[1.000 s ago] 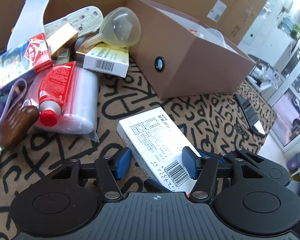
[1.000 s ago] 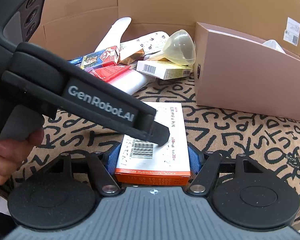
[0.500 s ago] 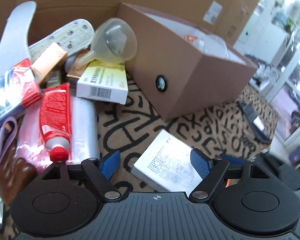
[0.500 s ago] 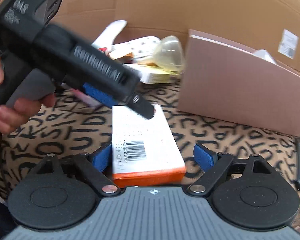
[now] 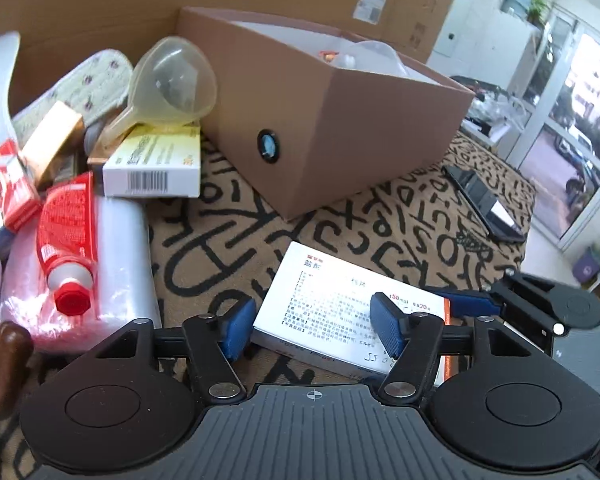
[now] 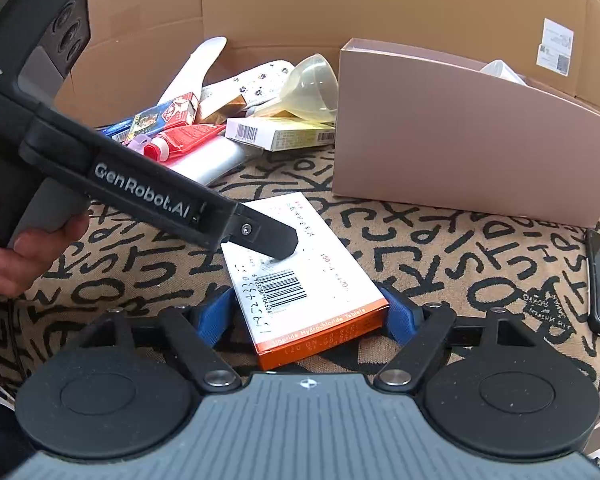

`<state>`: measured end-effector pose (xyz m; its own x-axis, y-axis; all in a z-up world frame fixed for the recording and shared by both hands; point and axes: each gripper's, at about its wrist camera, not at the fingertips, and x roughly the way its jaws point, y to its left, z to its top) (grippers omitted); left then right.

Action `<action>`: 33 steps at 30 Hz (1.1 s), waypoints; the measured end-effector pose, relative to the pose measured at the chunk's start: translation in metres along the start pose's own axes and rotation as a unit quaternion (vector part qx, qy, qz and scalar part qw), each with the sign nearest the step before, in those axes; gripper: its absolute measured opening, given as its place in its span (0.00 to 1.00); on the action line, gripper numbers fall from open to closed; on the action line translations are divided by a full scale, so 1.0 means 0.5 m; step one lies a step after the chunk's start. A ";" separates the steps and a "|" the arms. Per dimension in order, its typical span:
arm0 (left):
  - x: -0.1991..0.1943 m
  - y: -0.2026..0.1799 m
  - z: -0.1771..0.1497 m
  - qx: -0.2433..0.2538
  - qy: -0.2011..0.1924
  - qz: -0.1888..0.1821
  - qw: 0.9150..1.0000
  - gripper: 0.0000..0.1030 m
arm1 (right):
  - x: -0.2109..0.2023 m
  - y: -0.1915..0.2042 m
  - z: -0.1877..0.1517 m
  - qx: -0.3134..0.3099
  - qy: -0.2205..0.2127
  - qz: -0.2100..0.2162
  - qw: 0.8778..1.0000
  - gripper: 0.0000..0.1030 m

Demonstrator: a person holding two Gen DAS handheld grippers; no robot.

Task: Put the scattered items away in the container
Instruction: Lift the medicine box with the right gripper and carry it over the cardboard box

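Right gripper (image 6: 308, 314) sits low over the patterned desk cloth (image 6: 460, 256), blue pads apart on either side of the orange-ended tablet box (image 6: 300, 276); the right pad looks touching or nearly so, the left pad shows a gap, so not clamped. Left gripper (image 5: 312, 326) also stands spread, one finger laid on the box's white top face, the other off its near-left edge, gripping nothing.

Tablet box lies flat on the cloth, at about 5 o'clock from the brown cardboard container (image 5: 340, 120) and well apart from it. Container holds some clear plastic items already. At 9 to 11 o'clock of the container the rest of the clutter is piled: plastic funnel (image 5: 172, 80), yellow-and-white carton (image 5: 156, 160), red-capped tube (image 5: 68, 232) on a clear bag, insoles (image 5: 80, 84), small red carton (image 5: 8, 184).

Handling, as judged: thin cardboard, light, stiff along its length but crushable if pinched hard across the broad faces. Glossy print — likely a bit slippery. Best hold is across the narrow width near the orange end, pads on the two long side walls, where the right gripper is already lined up; modest squeeze.

A dark phone-like slab (image 5: 484, 200) lies at 3 o'clock of the box.
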<state>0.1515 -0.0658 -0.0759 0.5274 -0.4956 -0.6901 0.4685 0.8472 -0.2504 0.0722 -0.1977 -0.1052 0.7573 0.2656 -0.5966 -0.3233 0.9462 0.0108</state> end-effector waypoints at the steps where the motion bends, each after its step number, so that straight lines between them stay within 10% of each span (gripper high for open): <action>1: -0.001 -0.001 0.000 0.000 -0.002 0.003 1.000 0.60 | -0.001 0.000 0.000 0.002 0.000 -0.001 1.000 0.79; 16: -0.079 -0.013 0.023 -0.002 -0.058 0.026 0.998 0.54 | -0.036 0.017 0.039 -0.024 -0.039 -0.004 0.999 0.79; 33: -0.163 -0.088 0.191 0.042 -0.153 0.027 0.987 0.53 | -0.093 -0.052 0.187 -0.070 -0.135 -0.034 0.988 0.79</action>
<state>0.1557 -0.0809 0.0562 0.7366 -0.4960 -0.4599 0.4841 0.8614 -0.1537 0.0985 -0.2175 -0.0024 0.8973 0.2601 -0.3566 -0.3282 0.9334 -0.1450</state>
